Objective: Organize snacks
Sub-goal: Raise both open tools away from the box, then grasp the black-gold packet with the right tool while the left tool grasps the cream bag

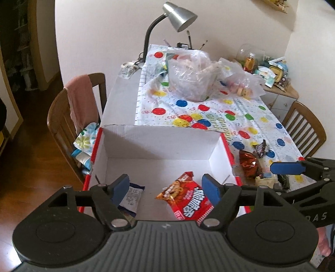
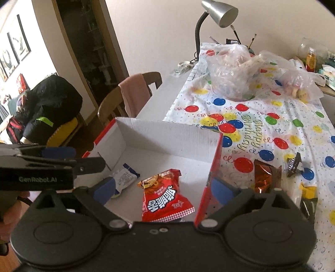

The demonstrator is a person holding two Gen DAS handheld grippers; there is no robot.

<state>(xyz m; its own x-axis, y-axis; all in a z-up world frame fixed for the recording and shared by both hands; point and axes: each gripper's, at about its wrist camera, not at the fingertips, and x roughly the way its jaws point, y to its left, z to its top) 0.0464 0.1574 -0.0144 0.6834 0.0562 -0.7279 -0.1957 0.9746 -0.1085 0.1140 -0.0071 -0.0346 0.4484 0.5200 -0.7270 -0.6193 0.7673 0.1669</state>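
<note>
Since the red packet (image 1: 185, 198) and the white wrapper (image 1: 132, 198) already lie flat on the box (image 1: 159, 144) floor, the left gripper (image 1: 165, 188) hangs above them, jaws wide and empty. From the right gripper (image 2: 164, 188), equally wide and empty, the box wall (image 2: 209, 182) blocks the foil packet (image 2: 264, 177) waiting on the tablecloth (image 2: 293, 125).

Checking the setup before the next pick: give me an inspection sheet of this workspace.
Surface: balloon-print tablecloth over part of the table.
Job's things: red snack packet and blue-and-white packet lie in the white box; bronze foil packet and dark wrapper lie outside it.
Clutter: plastic bags, jars.
Grippers: left gripper and right gripper open, empty.
Cables: lamp cord.
Surroundings: desk lamp, wooden chairs.
</note>
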